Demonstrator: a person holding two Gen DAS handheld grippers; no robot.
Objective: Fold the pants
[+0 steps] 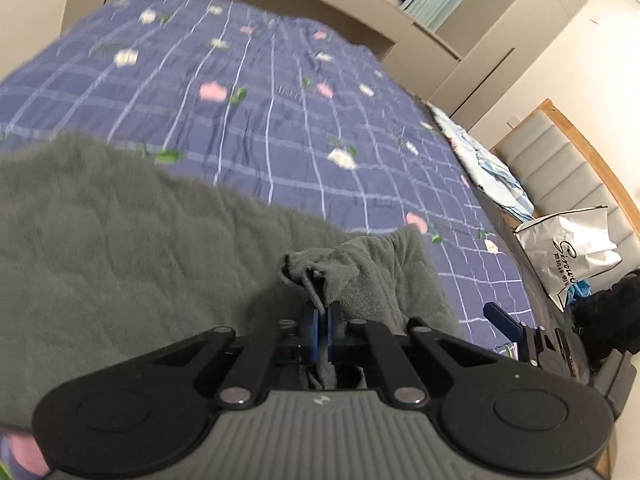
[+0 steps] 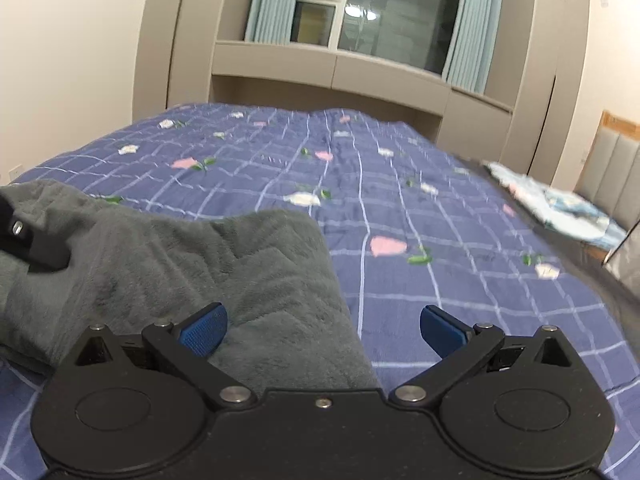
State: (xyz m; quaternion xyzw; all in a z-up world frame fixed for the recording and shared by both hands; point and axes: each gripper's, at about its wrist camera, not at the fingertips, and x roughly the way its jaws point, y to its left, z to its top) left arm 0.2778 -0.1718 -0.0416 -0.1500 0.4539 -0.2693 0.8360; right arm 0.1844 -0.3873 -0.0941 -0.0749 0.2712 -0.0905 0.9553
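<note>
Grey fleece pants (image 1: pixel 104 240) lie on the blue checked bedspread (image 1: pixel 280 120). My left gripper (image 1: pixel 322 312) is shut on a bunched edge of the pants, and the pinched cloth sticks up just ahead of the blue pads. In the right wrist view the same pants (image 2: pixel 208 272) spread from the left to below my right gripper (image 2: pixel 324 330). That gripper stands open, its left pad over the fabric and its right pad over the bedspread (image 2: pixel 440 220). Part of the left gripper's black body (image 2: pixel 24 240) rests on the pants at the left edge.
A silver shopping bag (image 1: pixel 572 252) and dark items sit at the bed's right edge. A light blue folded cloth (image 2: pixel 560 204) lies near the padded headboard (image 1: pixel 560 172). Beige cabinets and a curtained window (image 2: pixel 380 12) stand beyond the bed.
</note>
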